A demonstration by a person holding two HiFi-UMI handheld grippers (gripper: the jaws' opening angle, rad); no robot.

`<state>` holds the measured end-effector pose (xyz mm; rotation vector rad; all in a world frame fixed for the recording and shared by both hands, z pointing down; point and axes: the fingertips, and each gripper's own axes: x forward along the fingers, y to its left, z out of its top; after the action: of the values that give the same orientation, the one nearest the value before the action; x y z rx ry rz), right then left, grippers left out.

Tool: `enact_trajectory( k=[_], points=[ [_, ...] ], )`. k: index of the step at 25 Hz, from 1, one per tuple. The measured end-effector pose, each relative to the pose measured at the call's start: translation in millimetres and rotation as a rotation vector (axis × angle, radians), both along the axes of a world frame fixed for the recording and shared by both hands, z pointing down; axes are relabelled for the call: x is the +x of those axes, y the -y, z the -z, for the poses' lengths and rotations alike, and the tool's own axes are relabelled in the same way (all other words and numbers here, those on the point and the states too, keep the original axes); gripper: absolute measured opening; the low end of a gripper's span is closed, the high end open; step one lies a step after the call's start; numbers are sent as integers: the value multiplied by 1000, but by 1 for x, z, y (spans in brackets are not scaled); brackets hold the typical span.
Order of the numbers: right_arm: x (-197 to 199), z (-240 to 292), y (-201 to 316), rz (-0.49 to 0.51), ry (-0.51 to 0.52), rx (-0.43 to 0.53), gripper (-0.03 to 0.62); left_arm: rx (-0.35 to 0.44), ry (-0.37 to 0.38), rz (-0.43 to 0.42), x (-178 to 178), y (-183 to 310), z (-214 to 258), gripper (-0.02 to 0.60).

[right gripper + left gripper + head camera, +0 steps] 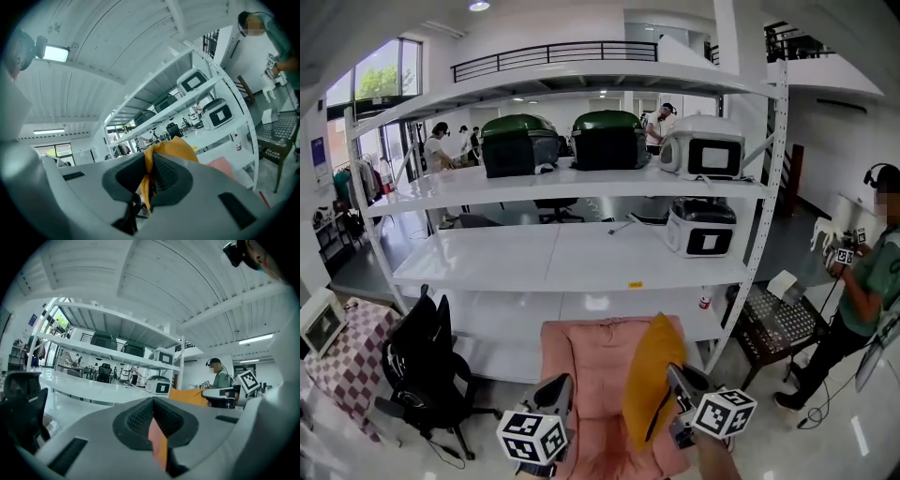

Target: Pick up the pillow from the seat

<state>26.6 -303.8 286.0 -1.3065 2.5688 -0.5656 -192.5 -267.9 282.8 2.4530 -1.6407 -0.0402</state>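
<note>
A mustard-yellow pillow [652, 384] hangs upright above the pink seat [591, 352], lifted off its cushion. My right gripper [678, 380] is shut on the pillow's right edge. In the right gripper view the yellow fabric [173, 147] is pinched between the black pads of that gripper [149, 176], and the seat [220, 165] shows beyond it. My left gripper [561, 389] hovers to the pillow's left, apart from it. In its own view the left gripper [157, 427] has its jaws together, with only a pink-orange sliver showing in the slit. The pillow [187, 397] lies off to its right.
A tall white shelving rack [581, 253] with green and white cases stands right behind the seat. A black office chair [422, 366] is at the left, beside a checkered cloth [352, 356]. A mesh side table [778, 319] and a person [862, 291] are at the right.
</note>
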Motion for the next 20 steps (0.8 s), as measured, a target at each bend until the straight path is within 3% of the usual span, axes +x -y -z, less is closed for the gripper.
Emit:
enact_trajectory(
  k=[10, 20],
  points=[
    [-7, 40, -17, -8, -80, 100, 31, 67, 34, 1, 0, -14, 32, 3],
    [-13, 60, -24, -12, -115, 144, 31, 72, 20, 9, -8, -20, 47, 3]
  ],
)
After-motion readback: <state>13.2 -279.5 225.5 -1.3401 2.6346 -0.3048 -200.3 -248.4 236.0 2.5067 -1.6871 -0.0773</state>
